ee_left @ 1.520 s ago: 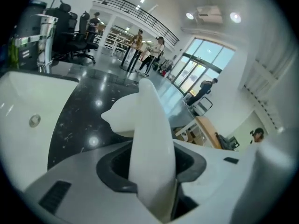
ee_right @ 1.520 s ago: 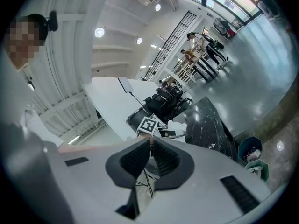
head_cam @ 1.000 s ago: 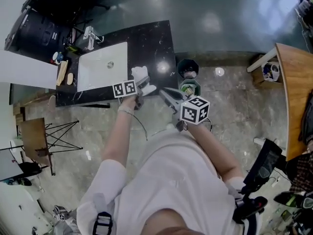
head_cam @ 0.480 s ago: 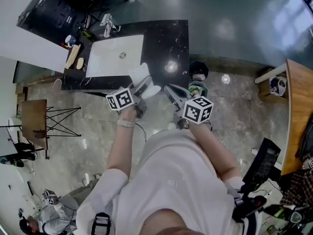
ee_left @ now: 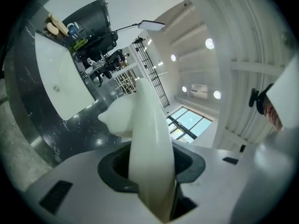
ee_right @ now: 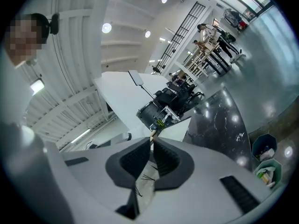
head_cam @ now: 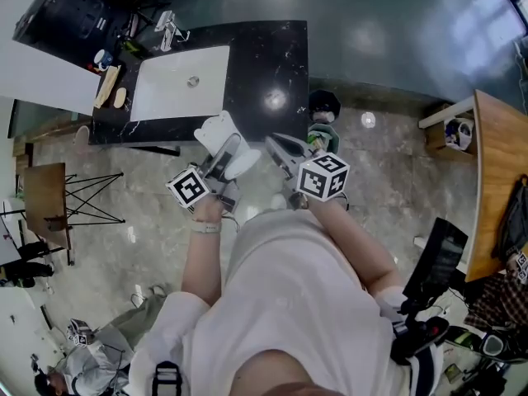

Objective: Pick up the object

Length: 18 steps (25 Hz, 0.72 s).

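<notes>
A white, smooth, curved object [head_cam: 219,137] with a blunt lobed end is clamped edge-on between my left gripper's [head_cam: 221,160] jaws, just off the front edge of the black counter [head_cam: 268,60]. The left gripper view has the same white object [ee_left: 148,139] rising out of the left gripper [ee_left: 152,164], with the counter [ee_left: 56,129] behind it. To its right, my right gripper [head_cam: 279,150] is shut with nothing in it. In the right gripper view the right gripper [ee_right: 152,143] has its dark pads [ee_right: 135,160] meeting at the tips.
The black marbled counter carries a white sink [head_cam: 177,81] with a faucet [head_cam: 167,28] and small items [head_cam: 107,89] at its left end. A black bin [head_cam: 324,104] and a green bin [head_cam: 317,139] stand on the floor by the counter's right end. A wooden table [head_cam: 495,163] is far right.
My left gripper has drawn back from the counter's front edge with the white object in it, now over the floor. The right gripper has stayed shut beside it.
</notes>
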### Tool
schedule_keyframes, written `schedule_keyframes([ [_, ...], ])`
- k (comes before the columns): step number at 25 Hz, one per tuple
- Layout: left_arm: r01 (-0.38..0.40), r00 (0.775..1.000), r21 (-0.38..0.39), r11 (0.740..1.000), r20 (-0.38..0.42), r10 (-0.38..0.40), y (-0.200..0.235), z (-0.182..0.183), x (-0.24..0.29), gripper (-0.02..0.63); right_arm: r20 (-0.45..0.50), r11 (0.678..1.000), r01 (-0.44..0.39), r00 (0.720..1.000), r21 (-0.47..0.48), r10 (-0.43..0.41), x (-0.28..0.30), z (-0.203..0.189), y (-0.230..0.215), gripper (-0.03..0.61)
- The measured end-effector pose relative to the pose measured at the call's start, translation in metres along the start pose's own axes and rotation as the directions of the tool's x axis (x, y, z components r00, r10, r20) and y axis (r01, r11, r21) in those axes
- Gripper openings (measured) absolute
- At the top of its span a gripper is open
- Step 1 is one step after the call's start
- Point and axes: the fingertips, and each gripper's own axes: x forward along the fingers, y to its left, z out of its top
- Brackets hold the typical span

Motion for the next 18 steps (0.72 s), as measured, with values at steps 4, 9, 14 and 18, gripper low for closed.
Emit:
schedule_keyframes([
  [4,0.046,0.999,-0.014,0.999,0.007,-0.046,-0.007,-0.004,0.001,0.167,-0.012,1.000,0.012,1.000,0.003,-0.012,0.000,-0.002,-0.006,0.020],
  [9,0.099,0.995,-0.061,0.993,0.027,-0.097,-0.011,-0.007,0.005,0.167,-0.013,1.000,0.020,1.000,0.004,-0.020,-0.001,-0.001,-0.009,0.020],
  [14,0.105,0.995,-0.093,0.990,0.011,-0.104,-0.009,-0.020,0.017,0.167,-0.010,0.999,0.031,0.999,0.008,-0.031,-0.009,0.001,-0.015,0.020],
  [18,0.112,0.994,-0.116,0.987,0.013,-0.111,-0.007,-0.022,0.025,0.167,-0.006,0.999,0.040,0.999,0.002,-0.040,-0.012,0.005,-0.018,0.020],
])
